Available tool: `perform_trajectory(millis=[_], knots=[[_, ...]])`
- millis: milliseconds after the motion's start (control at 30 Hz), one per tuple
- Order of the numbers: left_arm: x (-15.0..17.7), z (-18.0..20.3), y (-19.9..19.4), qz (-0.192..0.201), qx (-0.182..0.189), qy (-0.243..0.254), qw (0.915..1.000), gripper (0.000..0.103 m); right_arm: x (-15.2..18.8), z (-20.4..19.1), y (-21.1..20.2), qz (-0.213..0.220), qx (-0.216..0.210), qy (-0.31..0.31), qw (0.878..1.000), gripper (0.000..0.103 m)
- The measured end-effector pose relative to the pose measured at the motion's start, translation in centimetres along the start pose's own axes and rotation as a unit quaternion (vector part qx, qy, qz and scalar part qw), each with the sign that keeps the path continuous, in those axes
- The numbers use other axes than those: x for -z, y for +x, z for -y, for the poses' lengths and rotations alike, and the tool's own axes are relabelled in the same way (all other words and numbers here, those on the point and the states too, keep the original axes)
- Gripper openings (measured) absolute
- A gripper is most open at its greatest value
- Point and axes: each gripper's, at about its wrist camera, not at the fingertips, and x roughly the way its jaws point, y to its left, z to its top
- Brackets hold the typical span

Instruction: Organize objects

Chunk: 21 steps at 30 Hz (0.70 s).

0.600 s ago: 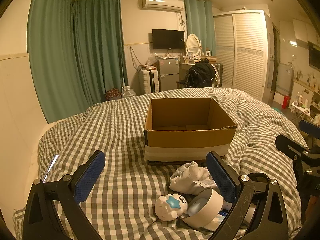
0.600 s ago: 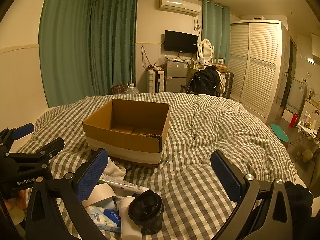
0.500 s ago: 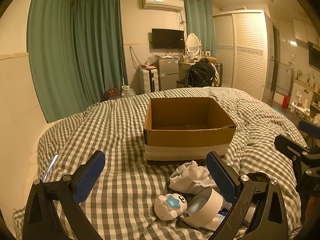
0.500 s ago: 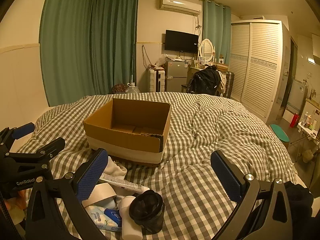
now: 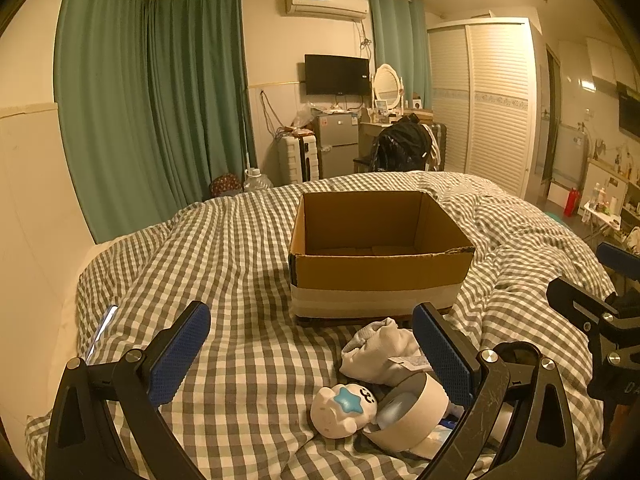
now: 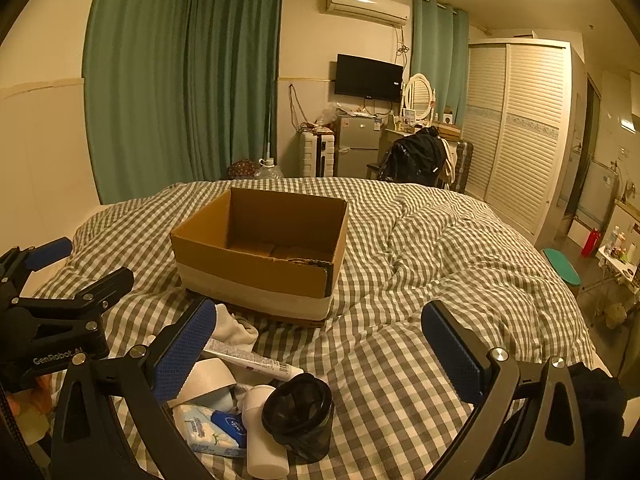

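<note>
An open, empty cardboard box (image 5: 380,276) (image 6: 256,276) stands on the checked bedspread. In front of it lies a pile: a white cloth (image 5: 380,350) (image 6: 234,330), a white toy with a blue star (image 5: 342,404), a tape roll (image 5: 412,412) (image 6: 208,378), a tube (image 6: 252,360), a wipes pack (image 6: 208,428), a white bottle (image 6: 264,440) and a black cup (image 6: 300,412). My left gripper (image 5: 312,352) is open above the bed, the pile by its right finger. My right gripper (image 6: 320,352) is open, the pile by its left finger.
A phone (image 5: 102,328) lies on the bedspread (image 6: 420,264) at the left. The left gripper (image 6: 52,312) shows in the right wrist view and the right gripper (image 5: 596,312) in the left wrist view. Curtains, wardrobe, fridge and chair stand beyond the bed.
Both views have shifted very slightly; the grippers stay open and no object has moved.
</note>
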Motion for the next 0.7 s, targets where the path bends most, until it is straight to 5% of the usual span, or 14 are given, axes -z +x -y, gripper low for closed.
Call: perform_trajectory(millis=[700], knots=[[0.0,-0.9,-0.4,-0.007,0.010,-0.007,0.9999,0.103,0.0,-0.5,-1.4,-0.004,-0.005,-0.006,1.000,0.103]])
